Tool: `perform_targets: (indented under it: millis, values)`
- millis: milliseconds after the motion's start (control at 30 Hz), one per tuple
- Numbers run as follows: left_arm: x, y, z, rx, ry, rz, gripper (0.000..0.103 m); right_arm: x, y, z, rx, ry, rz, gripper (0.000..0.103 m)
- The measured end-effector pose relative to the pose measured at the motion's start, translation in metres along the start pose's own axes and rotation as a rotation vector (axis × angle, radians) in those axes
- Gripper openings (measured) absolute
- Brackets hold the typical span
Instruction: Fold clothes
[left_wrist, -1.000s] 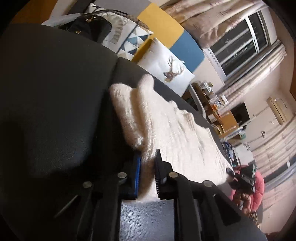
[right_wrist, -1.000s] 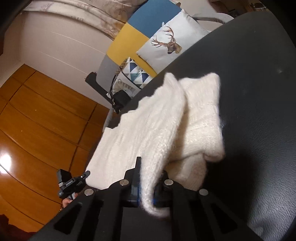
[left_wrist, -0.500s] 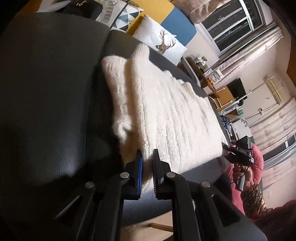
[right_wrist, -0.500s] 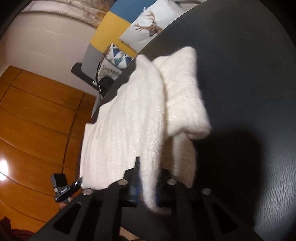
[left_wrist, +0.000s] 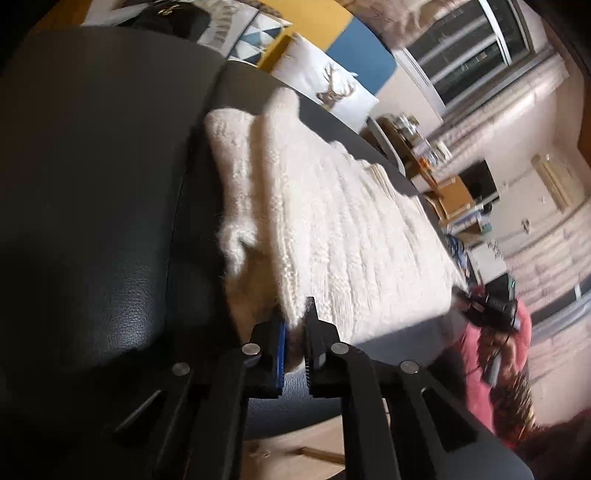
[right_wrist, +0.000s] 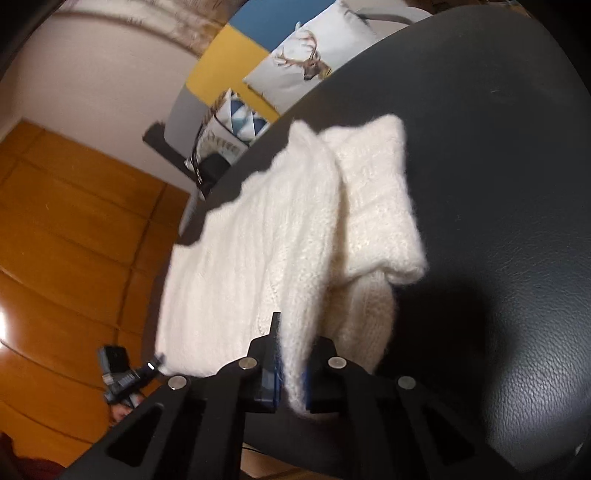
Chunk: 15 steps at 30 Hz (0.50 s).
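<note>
Left wrist view: left gripper (left_wrist: 295, 332) is clenched on the near hem of the white knit sweater (left_wrist: 332, 221); fuzzy cloth shows between its blue pads.
Right wrist view: right gripper (right_wrist: 291, 369) has its jaws closing on a thick fold of the same sweater (right_wrist: 258, 240), wool bulging between and below the fingers.
Sweater's place: spread on the black leather sofa seat (right_wrist: 498, 184), stretching straight ahead of both sets of jaws.
Long axis: runs away from the jaws toward the deer cushion (right_wrist: 303, 59).
Nearer hand: neither clearly; each holds one near corner, so the fold likely carries forward over the body.
Doubled part: a folded sleeve or side lies right of the right jaws.
Hidden: hem under the fingers, far edge blurred, layers beneath unreadable.
Cut off: a person in red (left_wrist: 495, 350) at the left view's edge.
</note>
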<state>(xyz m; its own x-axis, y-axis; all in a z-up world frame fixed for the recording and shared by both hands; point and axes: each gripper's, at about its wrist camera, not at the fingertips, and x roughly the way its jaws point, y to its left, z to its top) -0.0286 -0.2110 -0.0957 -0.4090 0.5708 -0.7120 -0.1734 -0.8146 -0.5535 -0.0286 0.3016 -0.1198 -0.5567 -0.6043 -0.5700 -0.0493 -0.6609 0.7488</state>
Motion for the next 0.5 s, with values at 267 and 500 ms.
perform_targets:
  millis: [267, 500]
  values:
    - [-0.007, -0.012, -0.017, 0.124, 0.056, 0.053, 0.006, -0.005, -0.023, -0.011, 0.069, -0.023, -0.057, 0.007]
    - [-0.039, -0.005, -0.012, 0.059, -0.040, -0.002, 0.009, -0.050, -0.040, -0.014, 0.173, -0.177, -0.096, 0.024]
